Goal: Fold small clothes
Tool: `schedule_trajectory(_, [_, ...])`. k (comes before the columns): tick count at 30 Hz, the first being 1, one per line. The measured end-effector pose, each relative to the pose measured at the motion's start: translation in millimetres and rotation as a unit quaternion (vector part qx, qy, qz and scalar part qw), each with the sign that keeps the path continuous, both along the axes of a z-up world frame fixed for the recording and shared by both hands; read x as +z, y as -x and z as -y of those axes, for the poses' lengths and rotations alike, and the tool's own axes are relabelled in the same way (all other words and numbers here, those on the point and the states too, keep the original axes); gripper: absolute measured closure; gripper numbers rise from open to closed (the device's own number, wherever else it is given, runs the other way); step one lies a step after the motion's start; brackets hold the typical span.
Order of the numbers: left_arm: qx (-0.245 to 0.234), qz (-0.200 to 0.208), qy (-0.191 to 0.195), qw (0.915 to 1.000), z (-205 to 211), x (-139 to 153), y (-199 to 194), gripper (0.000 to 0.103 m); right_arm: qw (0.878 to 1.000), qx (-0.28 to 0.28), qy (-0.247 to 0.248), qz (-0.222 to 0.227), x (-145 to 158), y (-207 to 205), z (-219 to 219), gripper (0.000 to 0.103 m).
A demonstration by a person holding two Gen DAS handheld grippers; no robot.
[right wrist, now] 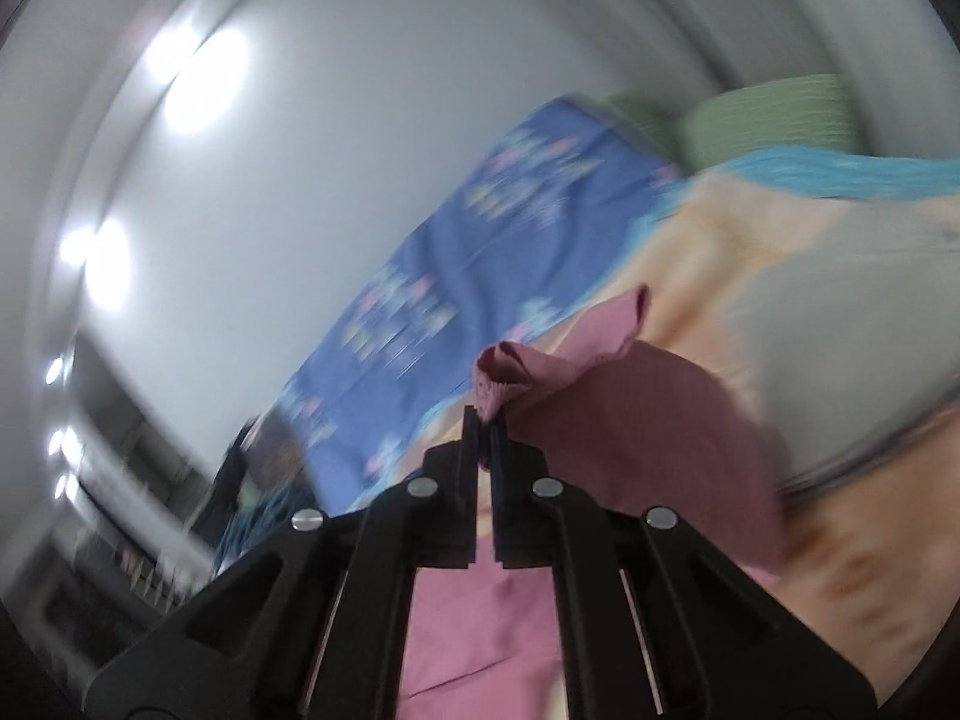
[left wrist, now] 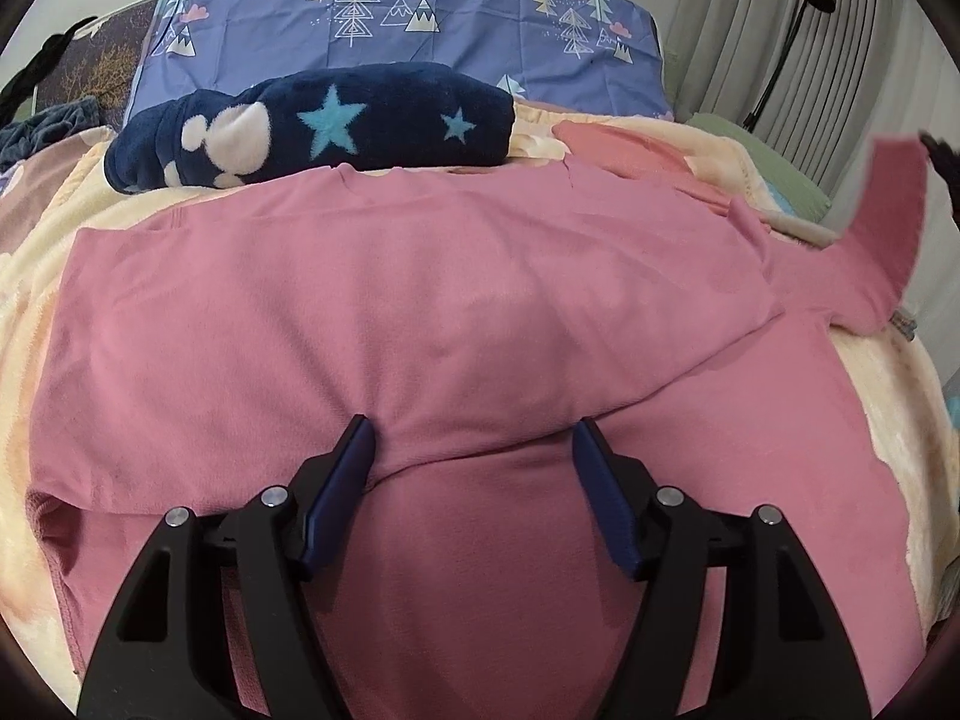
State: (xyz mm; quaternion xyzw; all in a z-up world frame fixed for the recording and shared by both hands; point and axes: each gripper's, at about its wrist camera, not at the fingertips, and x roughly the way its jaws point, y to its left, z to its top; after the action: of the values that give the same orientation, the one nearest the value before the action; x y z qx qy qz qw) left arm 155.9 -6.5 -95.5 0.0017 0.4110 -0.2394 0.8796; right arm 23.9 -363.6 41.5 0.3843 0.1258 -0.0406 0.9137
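The left gripper [left wrist: 471, 444] is hovering with jaws spread over a pink shirt [left wrist: 384, 324] lying flat on a cream blanket [left wrist: 36, 276]. Only the blurred, tilted right view shows the right gripper [right wrist: 485, 420] pinching the shirt's sleeve [right wrist: 510, 375], jaws pressed together. Farther off, a navy star blanket [left wrist: 312, 126] is sitting before a blue pillow [left wrist: 420, 18].

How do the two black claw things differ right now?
The left gripper stands open above the pink garment, gripping nothing; the right gripper is shut on the garment's cuff. The left points down at flat cloth; the right lifts its end off the bed. Both have black frames and blue pads.
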Motion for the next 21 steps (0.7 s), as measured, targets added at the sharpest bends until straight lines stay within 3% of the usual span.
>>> schedule_trajectory(2, [0.000, -0.003, 0.015, 0.9999, -4.1, 0.2, -0.6, 0.034, 0.996, 0.084, 0.013, -0.001, -6.3, -35.5, -56.1, 0.100])
schedule_trajectory(5, [0.000, -0.009, 0.041, 0.9991, -10.5, 0.2, -2.0, 0.034, 0.978, 0.202, 0.021, -0.044, -40.3, -84.9, -136.5, 0.100])
schedule_trajectory(8, [-0.001, -0.015, 0.073, 0.9972, -18.3, 0.2, -2.8, 0.034, 0.951, 0.267, 0.041, -0.150, -99.9, -114.6, -189.5, 0.096])
schedule_trajectory(10, [-0.003, -0.022, 0.103, 0.9944, -25.2, -0.1, -4.3, 0.034, 0.940, 0.282, 0.037, -0.187, -125.1, -116.0, -195.5, 0.096])
schedule_trajectory(12, [-0.005, -0.027, 0.131, 0.9910, -31.4, -0.2, -5.2, 0.034, 0.938, 0.280, 0.031, -0.200, -137.0, -110.8, -191.0, 0.096])
schedule_trajectory(18, [-0.037, -0.047, 0.230, 0.9714, -36.1, 9.4, -3.1, 0.034, 0.943, 0.276, 0.041, -0.181, -145.1, -81.4, -176.3, 0.088])
schedule_trajectory(19, [-0.044, -0.055, 0.230, 0.9706, -29.2, 11.7, -6.6, 0.034, 0.944, 0.275, 0.036, -0.180, -148.2, -77.4, -174.3, 0.085])
schedule_trajectory(21, [-0.051, -0.053, 0.192, 0.9785, -10.9, 15.5, -10.8, 0.034, 0.945, 0.270, 0.019, -0.181, -154.2, -75.9, -171.6, 0.087])
